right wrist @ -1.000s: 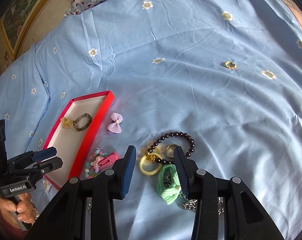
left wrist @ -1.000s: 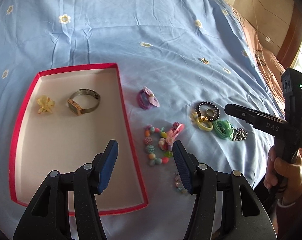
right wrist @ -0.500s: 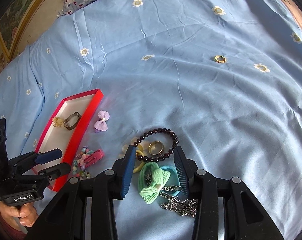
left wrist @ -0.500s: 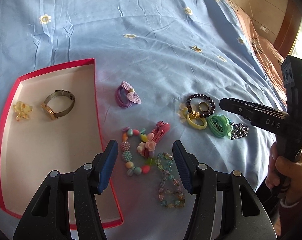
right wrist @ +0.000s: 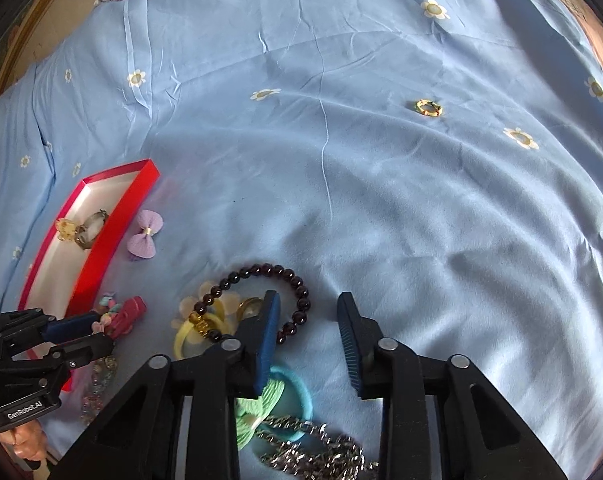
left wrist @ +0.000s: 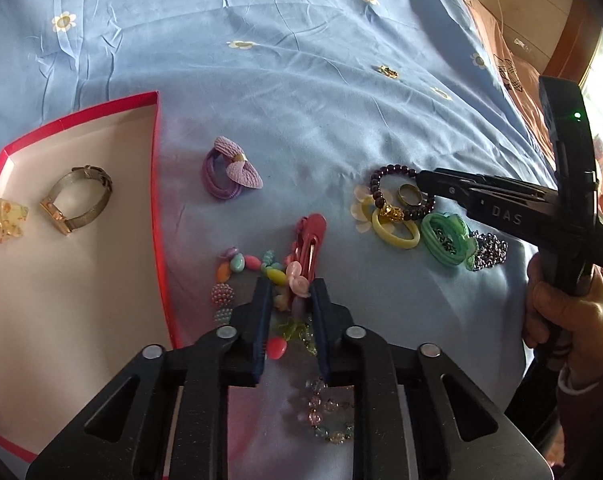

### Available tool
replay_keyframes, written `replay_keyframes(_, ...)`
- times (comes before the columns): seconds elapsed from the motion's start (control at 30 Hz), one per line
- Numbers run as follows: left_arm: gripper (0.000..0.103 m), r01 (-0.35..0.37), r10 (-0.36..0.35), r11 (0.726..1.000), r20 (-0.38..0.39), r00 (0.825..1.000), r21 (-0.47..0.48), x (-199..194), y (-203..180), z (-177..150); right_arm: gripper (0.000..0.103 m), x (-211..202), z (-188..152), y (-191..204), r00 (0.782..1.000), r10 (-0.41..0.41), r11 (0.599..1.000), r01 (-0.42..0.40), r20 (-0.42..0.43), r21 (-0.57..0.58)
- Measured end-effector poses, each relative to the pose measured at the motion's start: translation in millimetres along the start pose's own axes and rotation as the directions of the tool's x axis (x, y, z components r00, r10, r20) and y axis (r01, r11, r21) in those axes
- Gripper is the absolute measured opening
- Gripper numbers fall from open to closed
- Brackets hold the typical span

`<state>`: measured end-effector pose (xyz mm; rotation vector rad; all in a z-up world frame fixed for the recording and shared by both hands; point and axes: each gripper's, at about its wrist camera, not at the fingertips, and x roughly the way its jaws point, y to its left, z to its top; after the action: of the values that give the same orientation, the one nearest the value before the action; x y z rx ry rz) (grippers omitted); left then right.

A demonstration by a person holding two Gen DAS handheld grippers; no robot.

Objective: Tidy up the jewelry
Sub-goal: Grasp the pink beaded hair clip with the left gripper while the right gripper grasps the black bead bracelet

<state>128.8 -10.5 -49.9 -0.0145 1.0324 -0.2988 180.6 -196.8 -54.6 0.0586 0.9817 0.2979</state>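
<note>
Right now both hands are reaching down to pick up jewelry from the blue bedsheet [left wrist: 301, 80], so this looks like the grabbing step.

The left gripper [left wrist: 290, 286] is closing its jaws around the red hair clip [left wrist: 309, 240] and the pink flower on it. The clip lies on top of the colorful bead bracelet [left wrist: 237, 280]. The flower end sits right between the two blue pads, but I cannot tell if they are pressing on it yet.

The right gripper [right wrist: 307, 304] is closing too. Its left pad lies over the dark bead bracelet [right wrist: 269, 272], near the gold ring [right wrist: 250, 307] and the yellow hair tie [right wrist: 189, 338]. From the right wrist view, only bare sheet shows between its pads, so it holds nothing yet.

The red tray [left wrist: 157, 208] sits just to the left of the pile. It already has the watch [left wrist: 77, 200] and a yellow hair claw [left wrist: 7, 220] in it. A purple bow hair tie [left wrist: 231, 170], a green hair tie [left wrist: 445, 240], a silver chain [right wrist: 313, 452] and a small ring [right wrist: 428, 107] far off are still on the bed.

Next, I think the left hand must squeeze tight on the clip alone, lift it without dragging the beads, and carry it over the tray wall. The right hand should move a bit so the beads sit between its pads.
</note>
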Motion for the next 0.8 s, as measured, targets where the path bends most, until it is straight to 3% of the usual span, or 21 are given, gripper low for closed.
replay_keyframes(0.17,0.009,0.015,-0.015,1.0,0.01,1.0,0.01,-1.6,-0.9,0.9,0.017,10.3,2.3,11.0,0.998,-0.06,0.995,0.058,-0.012,-0.086)
replay_keyframes(0.2,0.009,0.017,-0.017,1.0,0.014,1.0,0.009,-2.8,-0.7,1.3,0.008,10.8,2.1,14.8,0.998,-0.066,0.992,0.064,-0.012,-0.108)
replay_keyframes(0.3,0.008,0.027,-0.027,1.0,0.025,0.999,-0.004,-6.5,1.7,3.0,0.007,8.9,0.1,22.3,0.997,-0.071,0.987,0.07,-0.002,-0.148)
replay_keyframes(0.53,0.008,0.039,-0.037,0.999,0.077,0.996,-0.029,-28.4,10.7,5.5,0.007,-9.9,4.5,20.3,0.999,0.013,0.996,-0.01,0.034,-0.086)
replay_keyframes(0.63,0.008,0.042,-0.039,0.999,0.102,0.994,-0.034,-39.9,11.8,5.2,0.007,-10.2,7.1,27.4,0.999,0.046,0.994,-0.046,-0.001,-0.104)
replay_keyframes(0.8,0.008,0.043,-0.037,0.998,0.145,0.989,-0.036,-60.2,13.2,4.1,0.007,-28.6,8.0,41.9,0.995,0.081,0.991,-0.075,0.055,-0.108)
